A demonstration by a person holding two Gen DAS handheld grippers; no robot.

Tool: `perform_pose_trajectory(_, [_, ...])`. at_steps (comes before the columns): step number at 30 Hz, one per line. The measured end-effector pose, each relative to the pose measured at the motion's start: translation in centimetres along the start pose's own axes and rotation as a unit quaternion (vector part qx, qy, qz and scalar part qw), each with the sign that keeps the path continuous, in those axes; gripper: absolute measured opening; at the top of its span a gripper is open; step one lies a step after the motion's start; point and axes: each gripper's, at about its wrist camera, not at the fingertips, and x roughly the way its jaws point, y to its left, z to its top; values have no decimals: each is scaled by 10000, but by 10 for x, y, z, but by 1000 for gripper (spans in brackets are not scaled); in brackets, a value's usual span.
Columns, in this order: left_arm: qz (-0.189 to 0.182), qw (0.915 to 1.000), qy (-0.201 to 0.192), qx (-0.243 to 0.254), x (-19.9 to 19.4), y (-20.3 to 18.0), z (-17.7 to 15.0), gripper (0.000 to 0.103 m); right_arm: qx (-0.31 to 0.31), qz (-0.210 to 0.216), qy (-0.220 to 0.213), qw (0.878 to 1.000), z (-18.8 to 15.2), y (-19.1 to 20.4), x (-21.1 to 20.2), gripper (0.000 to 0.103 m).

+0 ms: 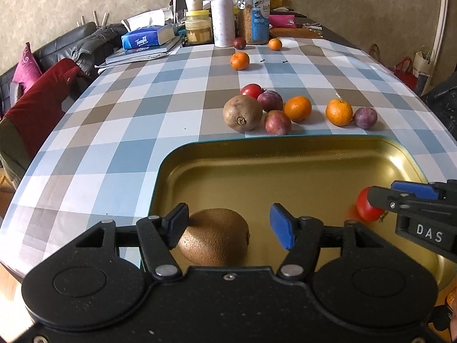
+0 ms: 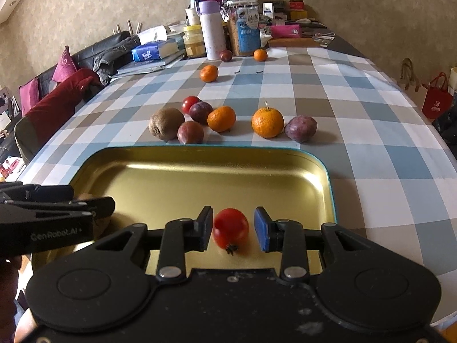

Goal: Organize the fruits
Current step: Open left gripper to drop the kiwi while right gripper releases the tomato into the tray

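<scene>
A gold tray [image 1: 285, 154] [image 2: 200, 171] lies on the checked tablecloth close to me. In it rests a brown kiwi [image 1: 214, 240], between the fingers of my left gripper [image 1: 228, 220]. The left finger is against the kiwi, the blue right pad stands clear of it, so the gripper is open. My right gripper [image 2: 232, 223] is open around a red tomato [image 2: 230, 227] [image 1: 364, 208] in the tray, with a gap on the blue pad's side. Beyond the tray lie another kiwi [image 1: 242, 113], a tomato [image 1: 251, 90], plums [image 1: 277, 122] and tangerines [image 1: 297, 108].
Further back sit a tangerine [image 1: 240, 60], a second tangerine [image 1: 275, 44] and a dark plum [image 1: 239, 43]. The far end holds a white flask [image 1: 222, 20], jars [image 1: 254, 17], a tissue pack [image 1: 140, 40] and books. A sofa with cushions [image 1: 42, 91] runs along the left edge.
</scene>
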Motion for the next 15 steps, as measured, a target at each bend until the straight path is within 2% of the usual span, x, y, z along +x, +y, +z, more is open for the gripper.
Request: perform_pose_trajectory(15, [-272,9993,39,-260,-10,10,6,67,135,51,-112,9998,4,-5,-6,35])
